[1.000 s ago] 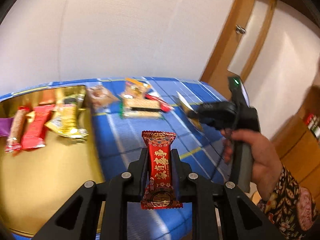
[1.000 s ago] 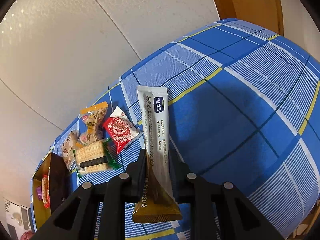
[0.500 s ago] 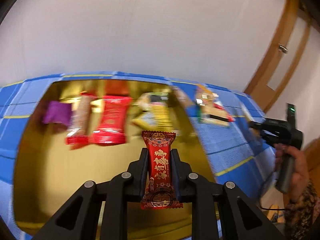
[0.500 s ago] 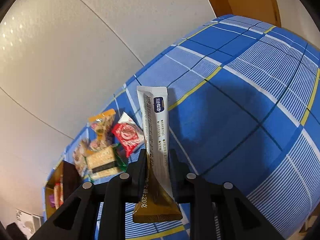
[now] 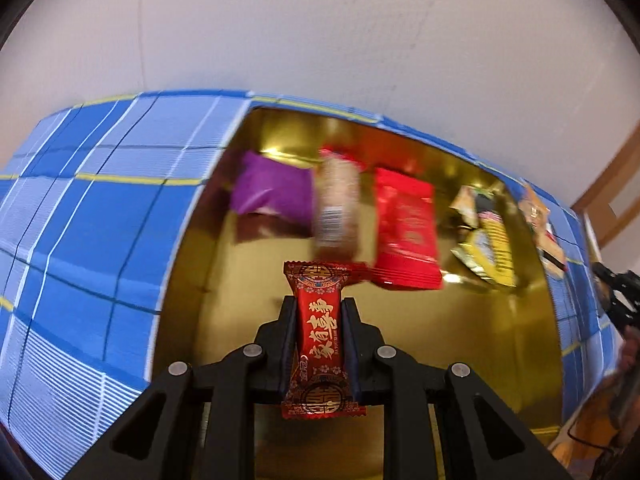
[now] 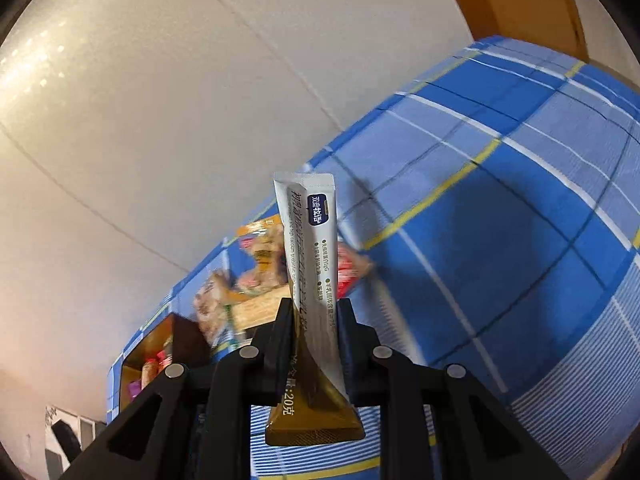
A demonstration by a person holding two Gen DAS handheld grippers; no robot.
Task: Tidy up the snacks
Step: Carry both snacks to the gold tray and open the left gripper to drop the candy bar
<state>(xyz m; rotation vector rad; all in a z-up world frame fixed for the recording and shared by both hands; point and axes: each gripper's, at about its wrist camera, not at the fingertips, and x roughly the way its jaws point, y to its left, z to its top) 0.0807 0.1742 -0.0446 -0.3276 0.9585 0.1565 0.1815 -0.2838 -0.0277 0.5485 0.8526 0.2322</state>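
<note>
My left gripper (image 5: 318, 312) is shut on a red candy with gold characters (image 5: 320, 332) and holds it above the gold tray (image 5: 400, 340). In the tray lie a purple packet (image 5: 272, 194), a tan bar (image 5: 338, 208), a red packet (image 5: 406, 228) and a yellow packet (image 5: 486, 246). My right gripper (image 6: 314, 312) is shut on a long white and gold stick sachet (image 6: 316, 272), held above the blue plaid cloth (image 6: 500, 240). Loose snacks (image 6: 256, 264) lie on the cloth beyond it. The gold tray (image 6: 156, 344) shows at the lower left.
A white wall stands behind the table. A wooden door frame (image 6: 520, 4) is at the right end. The other hand-held gripper (image 5: 616, 296) shows at the right edge of the left wrist view. Several snacks (image 5: 540, 228) lie on the cloth right of the tray.
My left gripper has swung left with the red candy and now hangs over the tray. My right gripper has turned left toward the loose snacks, still holding the sachet.
</note>
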